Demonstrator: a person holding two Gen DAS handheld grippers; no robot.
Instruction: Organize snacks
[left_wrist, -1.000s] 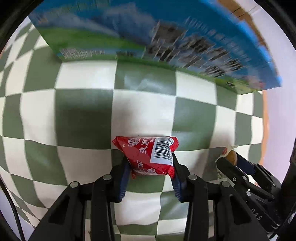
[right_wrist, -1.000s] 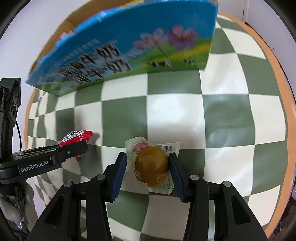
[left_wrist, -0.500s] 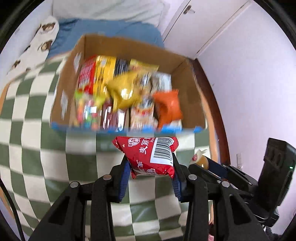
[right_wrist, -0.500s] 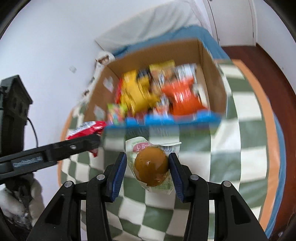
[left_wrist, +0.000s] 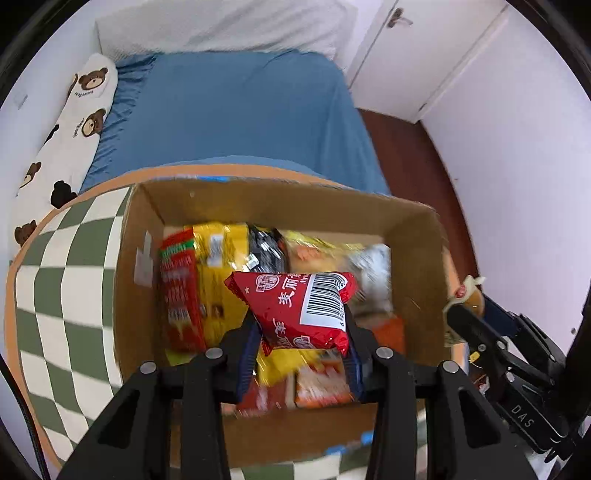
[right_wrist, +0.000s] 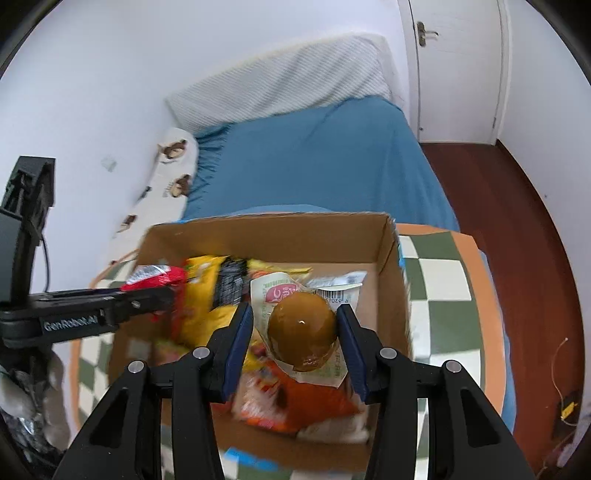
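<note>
Left gripper (left_wrist: 301, 332): your jaws are clamped on the red snack packet (left_wrist: 299, 310), held above the cardboard box (left_wrist: 273, 203).
Right gripper (right_wrist: 293, 332): closed around the sealed brown egg (right_wrist: 301, 326), over the box's 3 o'clock half.
Packet feel: light, puffy, crinkly film; likely slippery, so hold it across the body, not the seams.
Egg feel: firm but crushable; the wrapper is slick, so squeeze gently at its widest part.
Box: already crowded with snacks (left_wrist: 207, 266); it sits on the checkered bench (left_wrist: 55, 295).
</note>
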